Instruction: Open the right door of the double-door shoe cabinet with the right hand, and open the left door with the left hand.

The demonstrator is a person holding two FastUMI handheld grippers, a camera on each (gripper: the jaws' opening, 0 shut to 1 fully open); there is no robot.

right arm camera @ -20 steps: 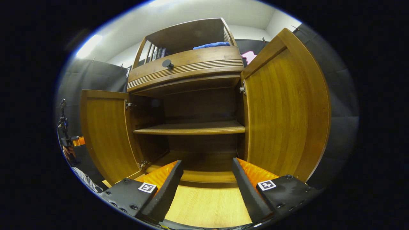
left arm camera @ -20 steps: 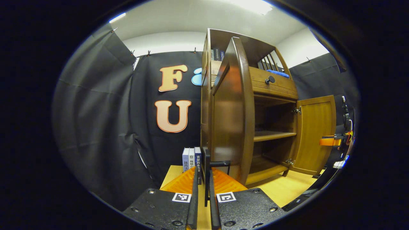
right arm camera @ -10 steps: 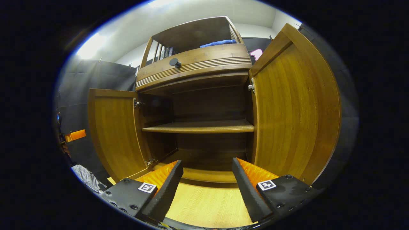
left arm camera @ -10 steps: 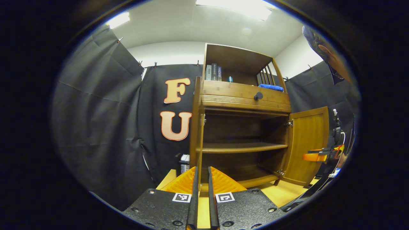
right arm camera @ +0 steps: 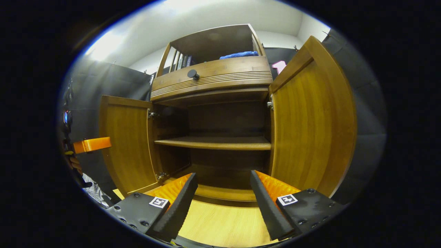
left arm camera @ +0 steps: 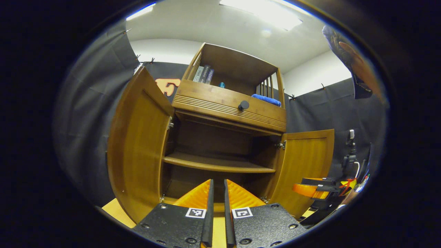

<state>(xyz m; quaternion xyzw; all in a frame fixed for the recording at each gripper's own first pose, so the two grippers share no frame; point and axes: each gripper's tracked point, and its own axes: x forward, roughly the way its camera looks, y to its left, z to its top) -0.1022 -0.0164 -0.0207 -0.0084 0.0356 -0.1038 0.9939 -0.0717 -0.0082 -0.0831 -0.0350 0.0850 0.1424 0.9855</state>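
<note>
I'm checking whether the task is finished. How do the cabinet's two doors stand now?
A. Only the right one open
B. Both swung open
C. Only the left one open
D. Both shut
B: in the right gripper view the left door and the right door both stand swung out from the cabinet, baring its shelf.

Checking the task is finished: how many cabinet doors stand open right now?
2. The left door is swung out on the cabinet's left; the right door is swung out on its right. No other doors show.
</note>
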